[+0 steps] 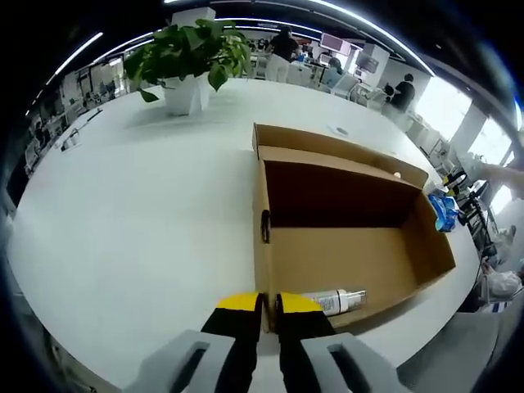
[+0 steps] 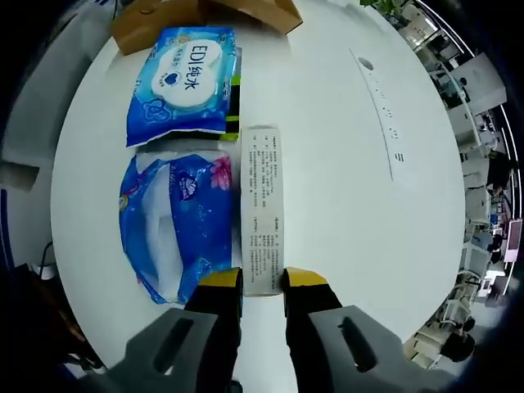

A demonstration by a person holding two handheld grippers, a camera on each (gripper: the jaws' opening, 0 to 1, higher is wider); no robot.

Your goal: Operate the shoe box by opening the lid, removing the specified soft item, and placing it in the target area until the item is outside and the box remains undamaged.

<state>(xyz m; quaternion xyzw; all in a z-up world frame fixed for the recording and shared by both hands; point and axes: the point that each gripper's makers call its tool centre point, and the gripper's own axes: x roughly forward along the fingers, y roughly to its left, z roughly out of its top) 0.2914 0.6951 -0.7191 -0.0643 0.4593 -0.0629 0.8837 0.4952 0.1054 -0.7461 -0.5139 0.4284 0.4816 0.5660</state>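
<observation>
The brown cardboard shoe box (image 1: 352, 254) stands open on the white table, its lid (image 1: 327, 141) folded back on the far side. A white spray bottle (image 1: 334, 301) lies inside against the near wall. My left gripper (image 1: 268, 304) is shut on the box's near corner wall. In the right gripper view a long white printed carton (image 2: 261, 205) lies flat on the table, and my right gripper (image 2: 262, 278) is shut on its near end. Beside the carton lie a soft blue packet (image 2: 168, 221) and a blue wipes pack (image 2: 182, 78).
A potted plant (image 1: 192, 57) stands at the far side of the table. Blue packets (image 1: 444, 209) lie just past the box's right end. The box's corner (image 2: 213, 15) shows beyond the wipes pack. The table edge (image 2: 82, 270) runs close to the soft packet. People stand in the background.
</observation>
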